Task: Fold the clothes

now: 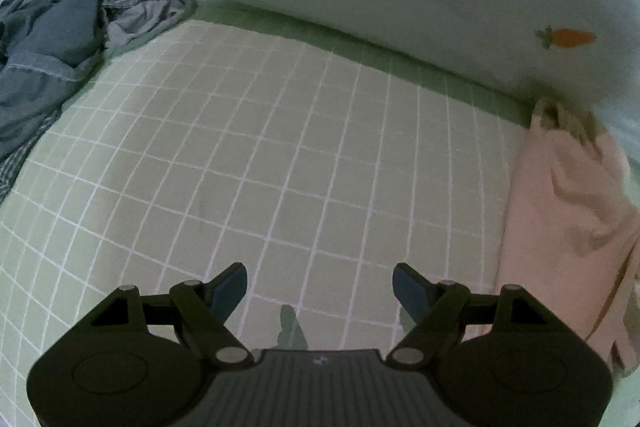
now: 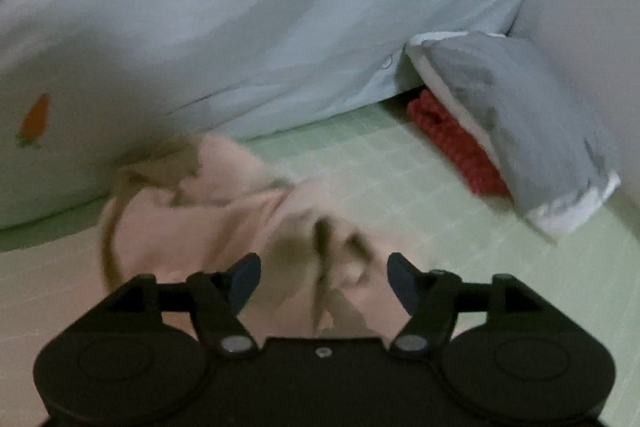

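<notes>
Right wrist: pink garment (image 2: 208, 223), blurred, perhaps lengthwise.

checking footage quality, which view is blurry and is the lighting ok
Right wrist view: the pink garment is smeared by motion blur, while the right gripper stays sharp. Left wrist view: sharper, dim, grid sheet lines bowed by fisheye.

Left wrist view high over checked sheet (image 1: 280, 155), right wrist view low, both facing quilt (image 2: 240, 7)
</notes>
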Demonstrator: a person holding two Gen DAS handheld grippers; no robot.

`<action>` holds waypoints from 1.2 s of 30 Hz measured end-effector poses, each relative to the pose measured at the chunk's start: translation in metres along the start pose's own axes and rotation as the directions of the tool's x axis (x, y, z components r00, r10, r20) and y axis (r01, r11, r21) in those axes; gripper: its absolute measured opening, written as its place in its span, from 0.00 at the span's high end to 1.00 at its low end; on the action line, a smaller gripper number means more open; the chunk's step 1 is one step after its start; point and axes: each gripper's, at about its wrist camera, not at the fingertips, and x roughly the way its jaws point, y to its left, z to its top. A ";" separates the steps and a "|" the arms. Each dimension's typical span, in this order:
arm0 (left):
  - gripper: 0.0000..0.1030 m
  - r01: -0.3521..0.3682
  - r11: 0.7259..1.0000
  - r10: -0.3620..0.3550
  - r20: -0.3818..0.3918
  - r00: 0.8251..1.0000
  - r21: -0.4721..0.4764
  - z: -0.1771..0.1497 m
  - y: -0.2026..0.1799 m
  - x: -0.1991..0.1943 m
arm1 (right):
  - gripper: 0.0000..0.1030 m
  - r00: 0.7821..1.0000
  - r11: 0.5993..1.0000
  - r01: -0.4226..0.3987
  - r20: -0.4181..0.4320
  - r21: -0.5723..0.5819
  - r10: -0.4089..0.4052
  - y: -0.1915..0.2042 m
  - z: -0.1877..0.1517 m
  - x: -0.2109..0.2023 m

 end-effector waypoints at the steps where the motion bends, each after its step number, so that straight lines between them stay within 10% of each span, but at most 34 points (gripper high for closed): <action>1: 0.22 0.005 1.000 -0.005 -0.007 1.000 0.005 -0.001 0.001 0.001 | 0.28 0.999 1.000 -0.026 -0.027 -0.010 0.025 0.007 -0.004 0.001; 8: 0.22 0.028 0.999 -0.029 0.038 0.999 0.029 -0.009 0.004 -0.018 | 0.35 0.991 0.995 -0.011 -0.136 -0.100 -0.002 0.025 -0.032 0.016; 10: 0.22 0.033 0.998 -0.035 0.041 0.999 0.046 -0.012 -0.005 -0.020 | 0.57 0.990 0.994 -0.042 -0.140 -0.102 0.028 0.015 -0.037 0.014; 11: 0.22 0.035 0.998 -0.037 0.041 0.998 0.054 -0.013 -0.009 -0.021 | 0.86 0.988 0.993 -0.055 -0.147 -0.103 0.040 0.009 -0.038 0.012; 14: 0.22 0.041 0.996 -0.045 0.044 0.998 0.080 -0.017 -0.023 -0.024 | 0.95 0.991 0.999 -0.029 -0.130 -0.046 0.023 -0.025 -0.036 0.002; 20: 0.22 0.057 0.988 -0.064 0.044 0.997 0.140 -0.023 -0.057 -0.026 | 0.93 0.987 1.000 -0.018 -0.159 -0.009 0.016 -0.077 -0.045 -0.007; 30: 0.22 0.149 0.911 -0.159 -0.005 0.987 0.384 -0.022 -0.186 0.013 | 0.46 0.980 0.999 -0.040 -0.196 0.019 0.043 -0.090 -0.040 0.006; 36: 0.22 0.181 0.885 -0.154 -0.098 0.983 0.430 -0.030 -0.231 0.049 | 0.40 0.971 0.998 -0.051 -0.234 0.033 0.057 -0.091 -0.039 0.018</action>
